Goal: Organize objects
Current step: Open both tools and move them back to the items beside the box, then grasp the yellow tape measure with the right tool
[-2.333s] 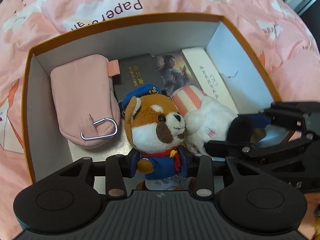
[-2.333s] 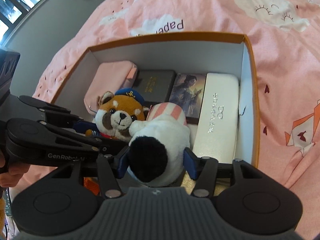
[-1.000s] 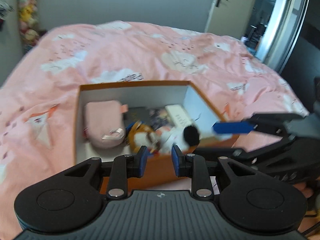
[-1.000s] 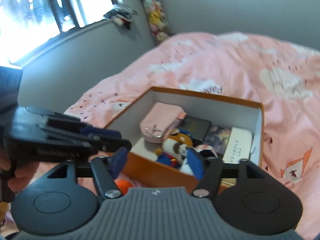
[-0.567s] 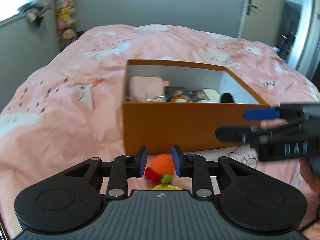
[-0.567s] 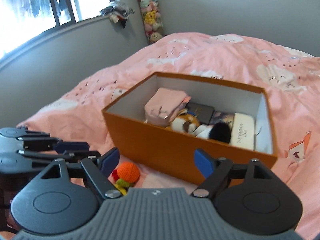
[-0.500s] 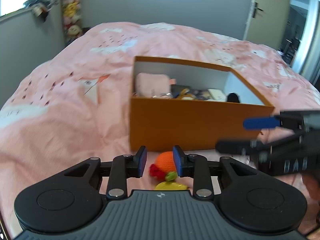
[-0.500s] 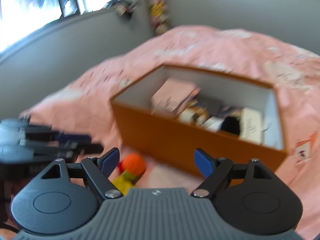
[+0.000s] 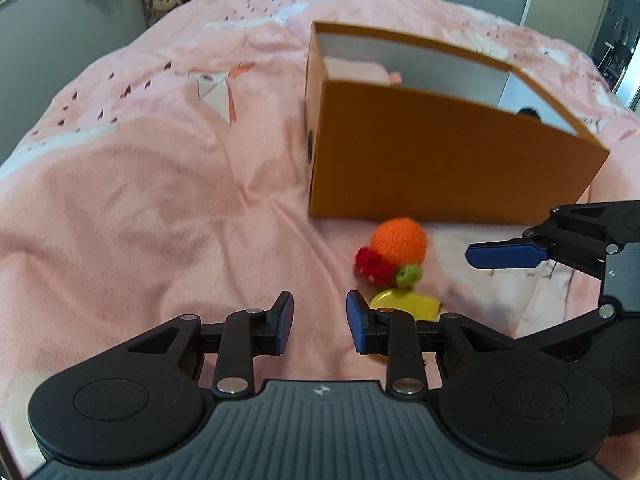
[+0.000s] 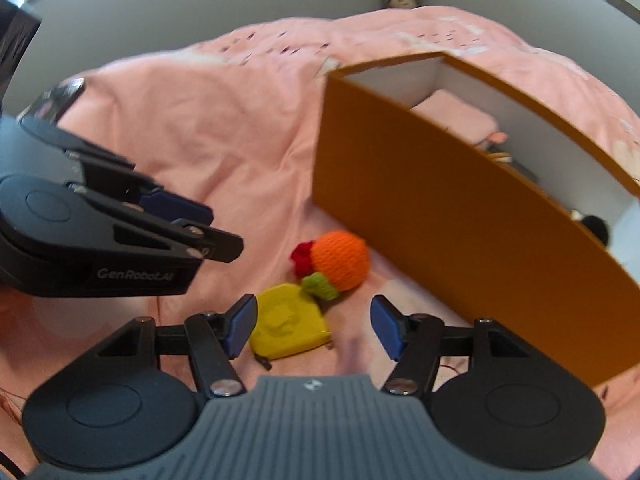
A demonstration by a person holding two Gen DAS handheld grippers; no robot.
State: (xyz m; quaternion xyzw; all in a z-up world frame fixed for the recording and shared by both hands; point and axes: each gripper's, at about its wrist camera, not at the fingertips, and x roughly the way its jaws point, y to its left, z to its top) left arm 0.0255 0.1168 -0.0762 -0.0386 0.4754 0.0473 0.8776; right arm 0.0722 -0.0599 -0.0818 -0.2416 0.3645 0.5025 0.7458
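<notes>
Two loose items at frame centre on bed (image 9: 168, 184), before orange box (image 9: 440, 160): crocheted orange toy (image 10: 340, 260), soft, light; yellow pouch (image 10: 286, 322). Right gripper (image 10: 314, 326) fingers spread, closing; left gripper (image 9: 319, 322) narrowly parted, empty. Pinch knit body.

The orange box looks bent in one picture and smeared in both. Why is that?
Right wrist view: the fisheye lens bows the long wall of the orange box into a curve, and motion blur softens the crocheted toy. Left wrist view: the box looks straighter but its edges are smeared, while that gripper's own fingers stay sharp.
</notes>
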